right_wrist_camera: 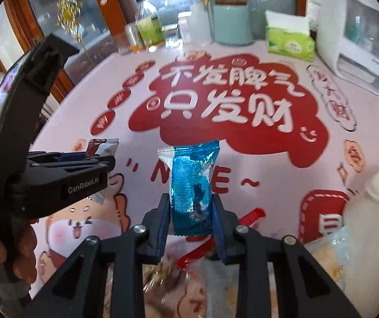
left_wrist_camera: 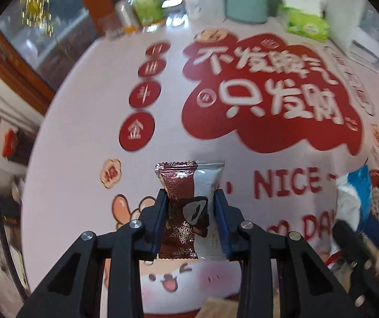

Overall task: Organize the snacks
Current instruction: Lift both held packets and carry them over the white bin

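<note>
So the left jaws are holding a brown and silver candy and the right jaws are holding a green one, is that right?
Not quite. The right gripper holds a blue wrapped candy, not a green one, as the right wrist view shows. The rest stands: the left gripper is closed on the brown and silver candy. The only green things are on the far side of the table, such as the tissue pack.

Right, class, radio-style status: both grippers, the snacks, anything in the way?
Left gripper shut on brown snack packet. Right gripper shut on blue snack packet. Both lifted off tablecloth. Nothing between them.
</note>
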`<action>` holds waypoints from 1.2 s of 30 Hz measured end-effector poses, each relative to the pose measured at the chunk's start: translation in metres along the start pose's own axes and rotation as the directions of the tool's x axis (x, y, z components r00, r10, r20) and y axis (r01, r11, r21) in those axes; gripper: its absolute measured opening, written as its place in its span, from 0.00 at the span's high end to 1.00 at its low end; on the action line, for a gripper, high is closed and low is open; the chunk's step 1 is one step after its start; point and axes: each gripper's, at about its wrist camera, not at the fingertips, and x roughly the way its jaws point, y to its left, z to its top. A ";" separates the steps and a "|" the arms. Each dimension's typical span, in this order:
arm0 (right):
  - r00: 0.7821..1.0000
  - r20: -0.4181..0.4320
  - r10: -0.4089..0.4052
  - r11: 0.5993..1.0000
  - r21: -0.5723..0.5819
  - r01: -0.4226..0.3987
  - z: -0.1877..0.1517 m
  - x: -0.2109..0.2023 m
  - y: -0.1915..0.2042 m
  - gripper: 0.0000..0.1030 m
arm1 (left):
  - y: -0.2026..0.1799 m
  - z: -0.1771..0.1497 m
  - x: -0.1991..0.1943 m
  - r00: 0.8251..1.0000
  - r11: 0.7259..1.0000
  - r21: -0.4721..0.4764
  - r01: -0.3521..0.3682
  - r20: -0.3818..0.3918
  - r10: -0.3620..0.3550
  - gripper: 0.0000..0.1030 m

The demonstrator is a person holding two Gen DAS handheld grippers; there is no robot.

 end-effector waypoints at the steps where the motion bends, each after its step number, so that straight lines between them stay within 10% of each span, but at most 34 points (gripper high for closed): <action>1: 1.000 0.020 0.002 1.000 0.013 -0.002 0.000 -0.010 -0.003 0.71 | 0.005 -0.002 -0.010 1.000 1.000 0.014 0.003 0.014 -0.003 0.69; 20: 0.948 0.284 -0.142 0.965 0.254 0.069 -0.064 -0.209 -0.096 0.72 | -0.147 -0.028 -0.178 0.944 0.941 0.283 0.184 0.215 -0.249 0.69; 36: 0.843 0.321 -0.430 0.850 0.459 0.259 -0.119 -0.307 -0.172 0.72 | -0.262 -0.050 -0.252 0.882 0.864 0.450 0.225 0.283 -0.377 0.69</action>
